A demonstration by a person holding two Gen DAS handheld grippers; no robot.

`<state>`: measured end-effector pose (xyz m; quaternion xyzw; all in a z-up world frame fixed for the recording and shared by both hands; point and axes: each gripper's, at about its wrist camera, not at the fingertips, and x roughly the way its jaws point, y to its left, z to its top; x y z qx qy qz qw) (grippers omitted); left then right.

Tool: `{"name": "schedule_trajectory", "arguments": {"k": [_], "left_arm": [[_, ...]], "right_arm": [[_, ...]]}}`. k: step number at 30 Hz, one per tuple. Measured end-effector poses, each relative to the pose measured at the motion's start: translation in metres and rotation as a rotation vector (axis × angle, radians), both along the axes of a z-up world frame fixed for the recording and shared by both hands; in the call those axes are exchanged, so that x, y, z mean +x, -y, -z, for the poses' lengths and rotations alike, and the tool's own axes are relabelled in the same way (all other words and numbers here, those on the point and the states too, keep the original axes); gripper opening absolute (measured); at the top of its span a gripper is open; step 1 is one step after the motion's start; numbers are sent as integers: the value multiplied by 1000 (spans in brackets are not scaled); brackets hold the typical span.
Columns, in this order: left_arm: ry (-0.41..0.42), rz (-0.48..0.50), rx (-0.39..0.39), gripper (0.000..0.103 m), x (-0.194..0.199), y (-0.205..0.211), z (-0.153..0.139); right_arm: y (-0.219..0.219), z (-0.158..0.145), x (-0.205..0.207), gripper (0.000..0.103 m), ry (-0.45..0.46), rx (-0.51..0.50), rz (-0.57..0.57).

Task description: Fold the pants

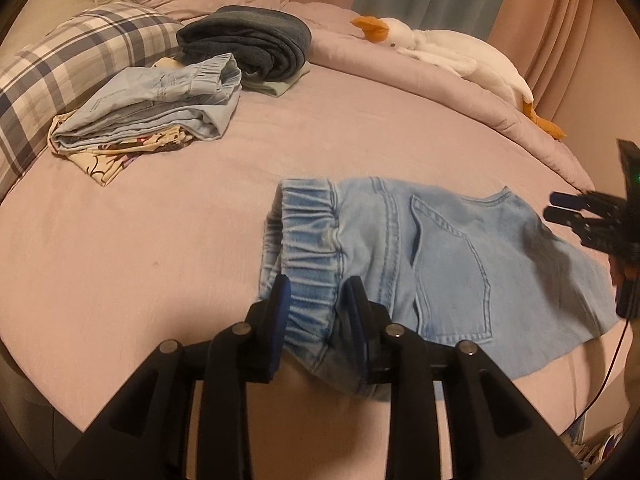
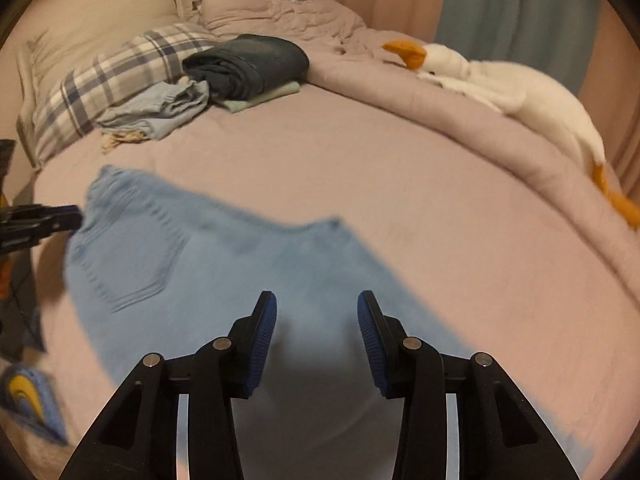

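The left gripper [image 1: 314,308] stands with its jaws a little apart, astride the elastic waistband [image 1: 308,248] of the light blue pants [image 1: 440,264]; the gathered band runs between the blue pads, but whether the pads press on it cannot be told. The near edge of the pants droops below the jaws, over the bed's front edge. The right gripper [image 2: 316,320] has its jaws parted with nothing between the pads; the cloth lies under and beyond them, blurred, and its far edge slants away to the right of the jaws. To the left of those jaws lies the back pocket [image 2: 132,264], and past it the left gripper's tips reach the cloth's left edge. Beyond both pairs of jaws the pink bedsheet [image 1: 160,220] spreads bare and flat, a wide open stretch. Farther ahead and to the left sit a folded pale blue garment [image 1: 160,104] on a printed cloth, then a folded dark garment [image 1: 248,44] on a pale green one, beside a plaid pillow [image 1: 68,68]. Ahead and to the right, a rolled pink quilt [image 2: 460,128] borders the sheet, with a white plush goose [image 2: 520,96] along it. Curtains [image 2: 500,8] hang behind.
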<state>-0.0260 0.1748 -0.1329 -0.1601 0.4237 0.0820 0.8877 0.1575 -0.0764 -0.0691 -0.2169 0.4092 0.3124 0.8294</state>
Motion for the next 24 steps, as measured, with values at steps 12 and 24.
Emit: {"name": "schedule_trajectory", "arguments": {"k": [12,24], "left_arm": [[-5,19,-9,26,17,-6,0],[-43,3,51,31,31,-9,-6]], "right_arm": [[-8,34,49,10,-213,-118,-208],[-36,52,67,1,-158,-215,-145]]}}
